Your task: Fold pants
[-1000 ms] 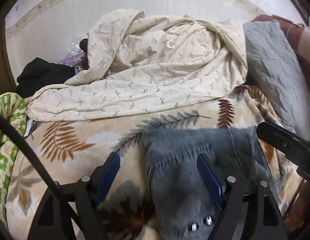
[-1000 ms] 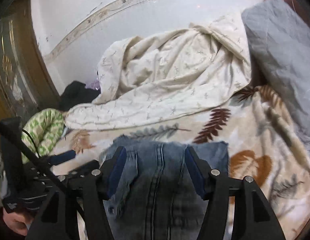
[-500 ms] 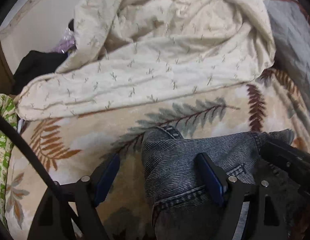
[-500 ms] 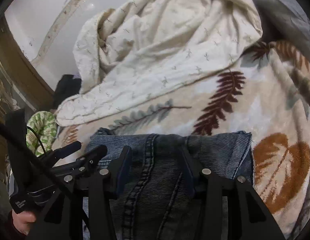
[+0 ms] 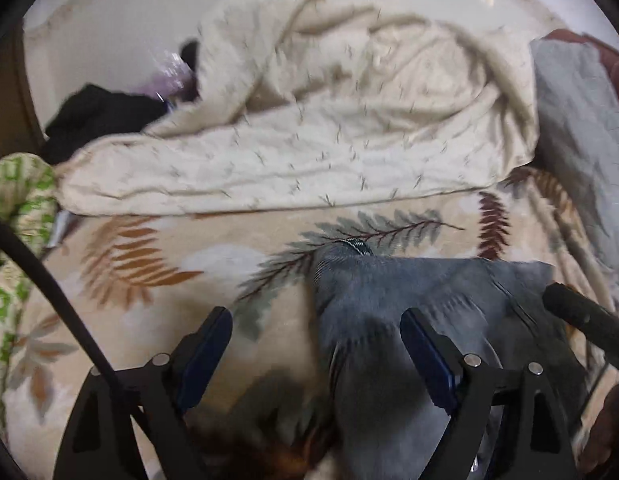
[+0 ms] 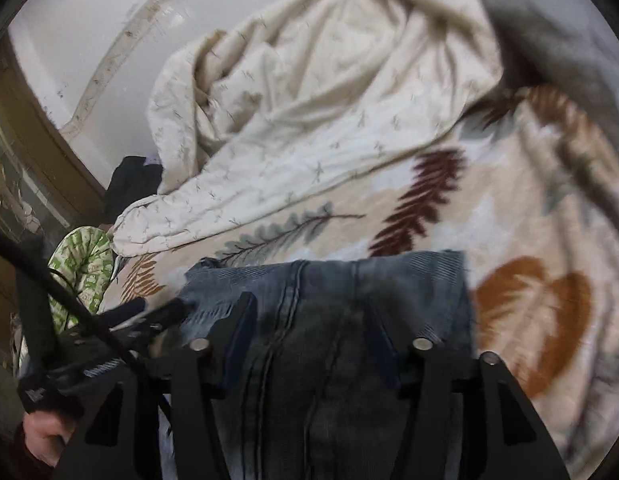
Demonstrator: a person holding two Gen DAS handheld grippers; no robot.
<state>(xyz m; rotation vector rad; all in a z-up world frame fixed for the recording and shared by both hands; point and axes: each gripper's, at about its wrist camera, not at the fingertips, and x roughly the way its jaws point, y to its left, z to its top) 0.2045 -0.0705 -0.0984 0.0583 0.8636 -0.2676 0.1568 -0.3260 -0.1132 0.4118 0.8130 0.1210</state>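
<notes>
Left gripper [image 5: 315, 344] fingers spread wide, gripping nothing, over the jeans' [image 5: 405, 320] left edge. Right gripper [image 6: 309, 332] fingers apart too, above the denim. Jeans lie folded on leaf-print blanket [image 5: 157, 264].

A cluttered bed against a pale wall

We look across a beige fleece bed blanket printed with brown and grey fern leaves [image 5: 213, 248], with a crumpled cream duvet with small sprig marks [image 5: 349, 132] heaped along its far side. Behind rises a glossy white wall [image 6: 89, 20] crossed by a stained trim strip [image 6: 121, 40]. We see a grey quilted pillow [image 5: 577, 128] at right, a black garment [image 5: 93, 116] and green-patterned cloth [image 5: 17, 196] at left, and a brown wooden frame [image 6: 33, 136].
</notes>
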